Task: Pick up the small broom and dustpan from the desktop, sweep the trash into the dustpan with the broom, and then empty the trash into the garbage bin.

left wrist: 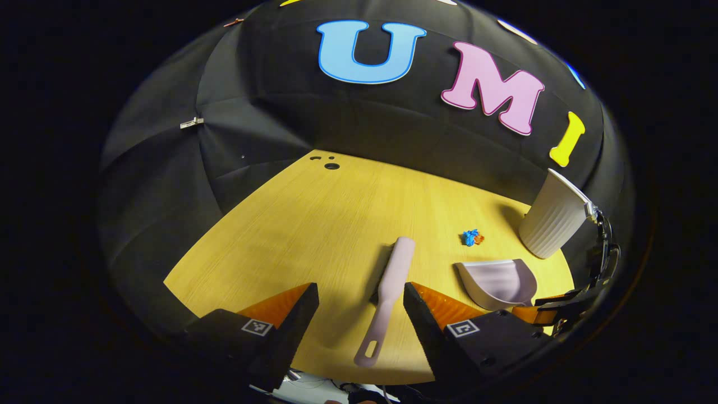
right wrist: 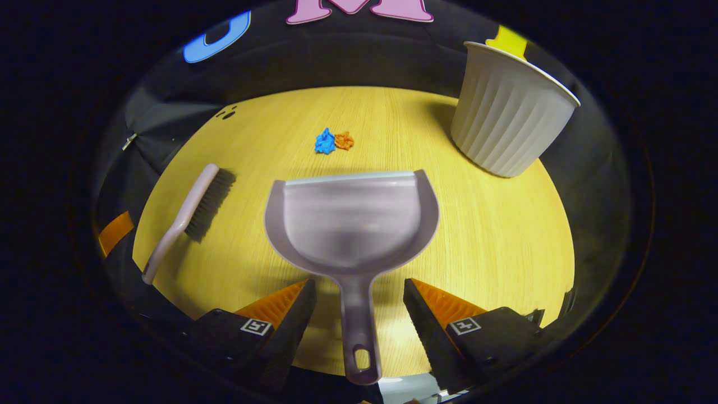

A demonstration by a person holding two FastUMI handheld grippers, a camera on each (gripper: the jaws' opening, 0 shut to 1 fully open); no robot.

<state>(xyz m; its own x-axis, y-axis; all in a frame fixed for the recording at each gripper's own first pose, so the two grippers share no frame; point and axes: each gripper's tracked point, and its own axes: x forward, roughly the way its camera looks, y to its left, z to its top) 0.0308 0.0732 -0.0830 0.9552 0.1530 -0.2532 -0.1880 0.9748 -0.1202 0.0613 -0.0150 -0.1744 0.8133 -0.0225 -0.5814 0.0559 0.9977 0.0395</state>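
Observation:
A pale lilac broom (left wrist: 390, 292) lies on the yellow wooden desktop (left wrist: 314, 224), handle toward me; my left gripper (left wrist: 360, 297) stands open with the handle between its fingers, apart from both. The matching dustpan (right wrist: 350, 219) rests flat, mouth facing away, its handle (right wrist: 359, 331) running back between the open fingers of my right gripper (right wrist: 360, 294), untouched. Blue and orange crumpled trash (right wrist: 334, 141) lies just beyond the pan's lip. The broom (right wrist: 188, 216), bristles to its right, shows left of the pan. In the left gripper view the dustpan (left wrist: 496, 280) and trash (left wrist: 472, 238) sit to the right.
A white ribbed garbage bin (right wrist: 507, 115) stands at the desk's far right; it is also at the right edge of the left gripper view as the bin (left wrist: 552, 216). The other gripper (left wrist: 566, 306) shows behind the dustpan there. Small holes (left wrist: 328, 164) mark the desk's far corner.

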